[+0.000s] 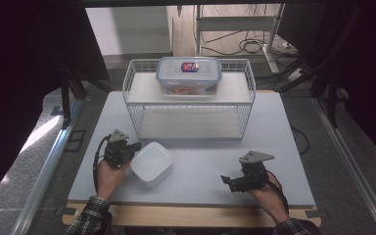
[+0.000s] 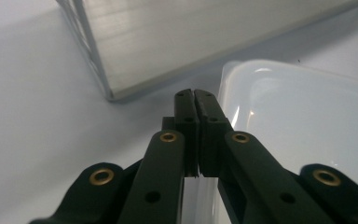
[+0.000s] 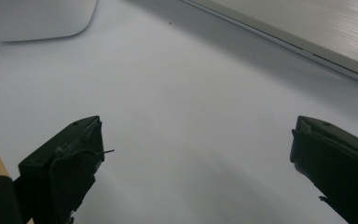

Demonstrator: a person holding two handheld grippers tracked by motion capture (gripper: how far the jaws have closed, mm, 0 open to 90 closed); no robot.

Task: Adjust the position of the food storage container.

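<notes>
Currently left hand-held gripper (image 1: 138, 146) clenching on rim of white translucent square plastic container (image 1: 152, 163), sitting near desk's (image 1: 200, 161) front-left corner. Container looking light, stiff, slippery; thin rim offering best hold. Right hand-held gripper (image 1: 226, 183) resting released, jaws gaping, near front-right edge.

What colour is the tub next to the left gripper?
White, slightly see-through plastic tub; the high view shows it best.
</notes>
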